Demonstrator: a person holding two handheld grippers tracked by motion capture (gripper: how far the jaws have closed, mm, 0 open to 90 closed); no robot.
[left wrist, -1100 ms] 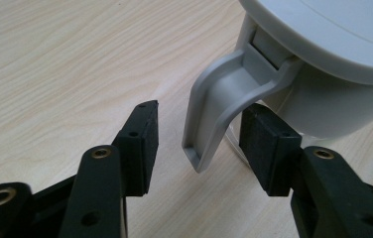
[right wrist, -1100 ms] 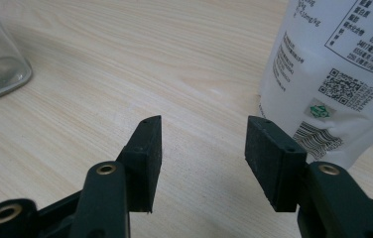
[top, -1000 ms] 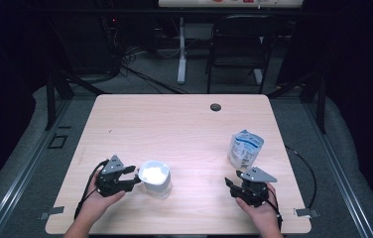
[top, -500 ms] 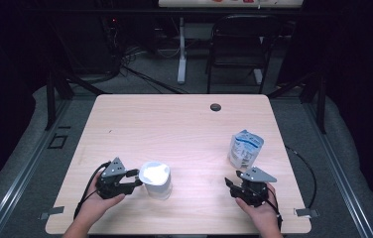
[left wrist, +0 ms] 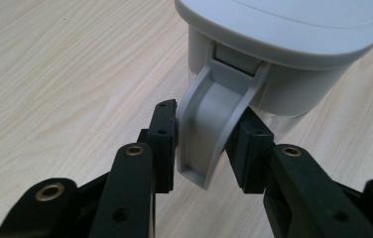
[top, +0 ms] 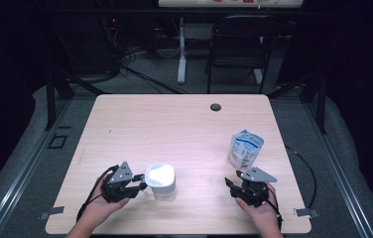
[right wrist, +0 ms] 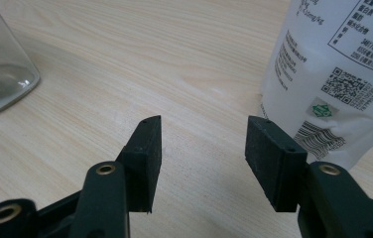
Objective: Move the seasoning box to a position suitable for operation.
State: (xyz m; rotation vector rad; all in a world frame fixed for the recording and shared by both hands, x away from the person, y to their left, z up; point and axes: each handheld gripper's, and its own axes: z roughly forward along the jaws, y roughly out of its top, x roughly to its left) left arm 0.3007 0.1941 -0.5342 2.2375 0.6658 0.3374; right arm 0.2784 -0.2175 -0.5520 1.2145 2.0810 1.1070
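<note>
A clear glass jug (top: 160, 181) with a pale grey lid stands near the table's front left. Its grey handle (left wrist: 209, 124) sits between the black pads of my left gripper (top: 142, 187), whose jaws have just been closing and now touch it on both sides. A white printed pouch (top: 245, 148) stands upright at the right. My right gripper (top: 234, 184) rests just in front of it, open, with bare wood between its jaws (right wrist: 202, 144). In the right gripper view the pouch (right wrist: 333, 74) is ahead to the right and the jug's glass base (right wrist: 1, 69) far left.
The wooden table (top: 174, 129) has a black cable hole (top: 216, 107) near its far edge. A dark chair (top: 239, 44) and a desk leg (top: 181, 49) stand beyond it. Cables trail from both grippers over the front edge.
The left gripper's jaws have come together around the jug's handle. The right gripper and the pouch have not moved.
</note>
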